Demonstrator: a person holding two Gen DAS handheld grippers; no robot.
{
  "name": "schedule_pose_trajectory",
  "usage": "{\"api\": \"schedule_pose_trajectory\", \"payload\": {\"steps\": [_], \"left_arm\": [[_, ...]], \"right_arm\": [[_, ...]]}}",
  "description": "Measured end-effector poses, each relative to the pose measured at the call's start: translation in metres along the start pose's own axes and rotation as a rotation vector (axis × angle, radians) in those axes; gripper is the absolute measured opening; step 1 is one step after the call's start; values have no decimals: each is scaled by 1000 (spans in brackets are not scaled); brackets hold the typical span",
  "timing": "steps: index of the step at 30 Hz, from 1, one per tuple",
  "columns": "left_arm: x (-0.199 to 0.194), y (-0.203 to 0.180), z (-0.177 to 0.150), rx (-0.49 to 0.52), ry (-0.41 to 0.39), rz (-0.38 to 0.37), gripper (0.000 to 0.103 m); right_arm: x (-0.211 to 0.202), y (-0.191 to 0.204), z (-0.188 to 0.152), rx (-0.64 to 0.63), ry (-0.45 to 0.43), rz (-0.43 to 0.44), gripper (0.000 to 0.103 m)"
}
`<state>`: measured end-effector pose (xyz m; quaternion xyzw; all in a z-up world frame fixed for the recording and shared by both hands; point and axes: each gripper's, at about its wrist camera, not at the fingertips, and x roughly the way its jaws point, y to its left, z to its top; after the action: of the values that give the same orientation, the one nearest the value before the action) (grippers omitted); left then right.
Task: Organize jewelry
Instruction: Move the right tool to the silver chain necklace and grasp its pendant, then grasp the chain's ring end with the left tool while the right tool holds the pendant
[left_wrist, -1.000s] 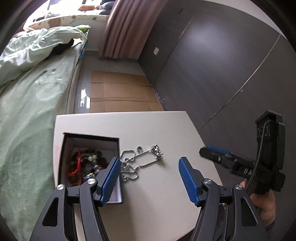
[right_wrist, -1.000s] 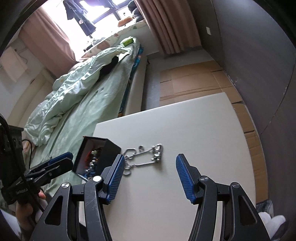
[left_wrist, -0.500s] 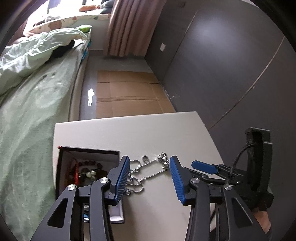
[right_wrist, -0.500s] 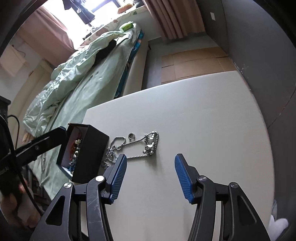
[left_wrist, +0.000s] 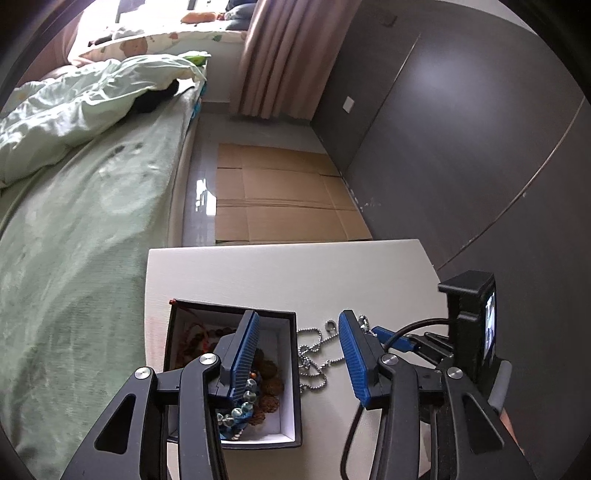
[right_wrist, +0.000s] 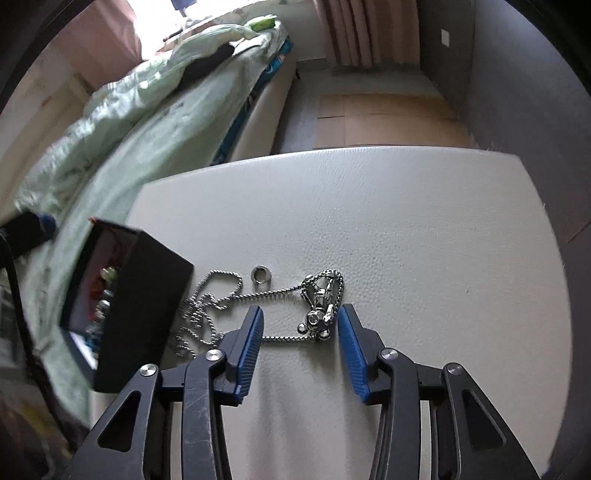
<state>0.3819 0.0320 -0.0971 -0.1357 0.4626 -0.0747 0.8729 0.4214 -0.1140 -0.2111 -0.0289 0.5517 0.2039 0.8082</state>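
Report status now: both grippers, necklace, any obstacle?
Left gripper open, over box wall. Right gripper open, low around necklace pendant. Loose ring beside chain.

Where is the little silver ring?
In the right wrist view the silver ring lies loose on the white table, just beyond the ball chain necklace, between the black box and the pendant.

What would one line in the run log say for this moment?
left gripper: open, straddling box wall | right gripper: open around necklace | ring: loose on table
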Motion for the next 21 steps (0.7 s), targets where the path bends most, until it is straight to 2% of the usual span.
{"api": "schedule_pose_trajectory", "payload": {"steps": [2, 6, 7, 10, 15, 21], "left_arm": [[0, -3, 1, 3, 0, -3, 46], [2, -12, 2, 23, 5, -17, 46], [5, -15, 3, 28, 10, -23, 46], [12, -28, 3, 52, 27, -38, 47], [30, -48, 3, 82, 62, -59, 46], [50, -64, 4, 121, 101, -54, 46]], "right_arm": [[0, 1, 0, -19, 6, -72, 20], [-7, -11, -3, -11, 17, -22, 19], [-9, -16, -4, 5, 13, -5, 14], [-23, -40, -10, 89, -14, 97, 15], [-43, -68, -19, 175, -47, 212, 15], [-63, -78, -33, 204, -94, 230, 15]]}}
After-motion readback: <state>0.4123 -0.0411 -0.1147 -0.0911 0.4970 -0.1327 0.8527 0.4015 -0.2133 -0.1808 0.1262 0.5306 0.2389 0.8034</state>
